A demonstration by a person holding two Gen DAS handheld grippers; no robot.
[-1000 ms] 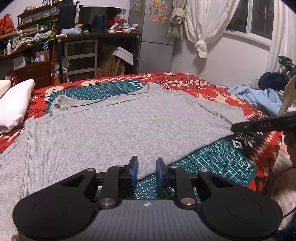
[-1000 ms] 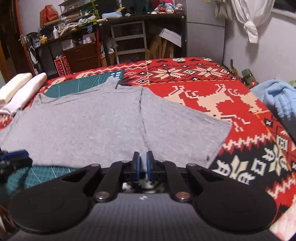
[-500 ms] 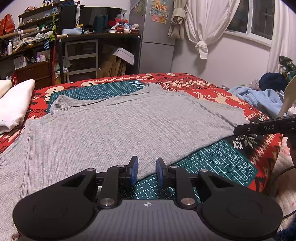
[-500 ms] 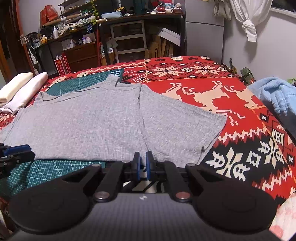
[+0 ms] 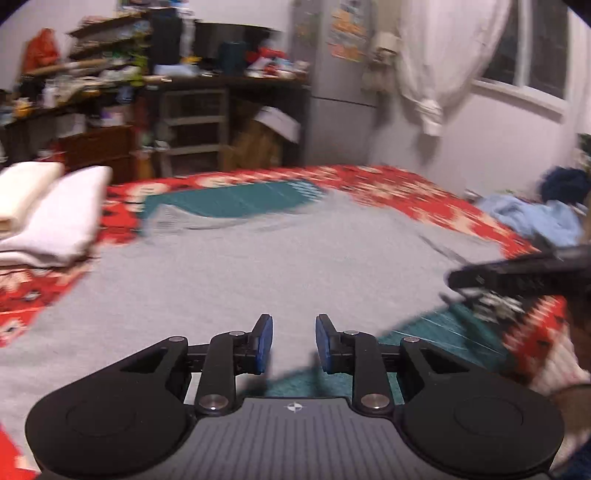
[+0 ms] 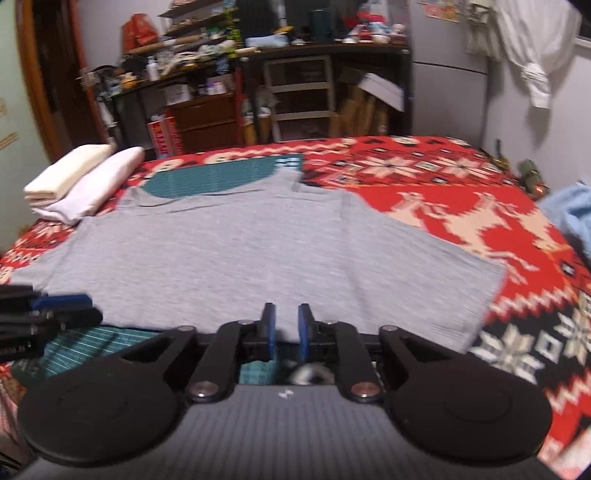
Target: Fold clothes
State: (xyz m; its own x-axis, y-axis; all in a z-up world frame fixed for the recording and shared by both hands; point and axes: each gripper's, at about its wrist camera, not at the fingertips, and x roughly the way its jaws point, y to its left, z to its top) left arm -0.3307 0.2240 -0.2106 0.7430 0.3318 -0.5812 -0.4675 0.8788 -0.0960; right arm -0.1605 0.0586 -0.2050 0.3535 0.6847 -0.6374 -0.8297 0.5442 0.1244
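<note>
Left wrist view: your left gripper [image 5: 293, 343] fingers spreading, empty, over grey sweater [image 5: 240, 280]. Your right gripper [image 6: 287, 332], at 3 o'clock, likewise parting, empty, at hem.

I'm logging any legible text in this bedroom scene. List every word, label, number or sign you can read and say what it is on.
None can be read with confidence.
Red box by the drawers: white lettering, too blurred.
Papers on the grey cabinet: blurred.
Green cutting mat: grid marks only, no readable numbers.
Left gripper body, seen from the right wrist: faint white lettering, too small.
</note>
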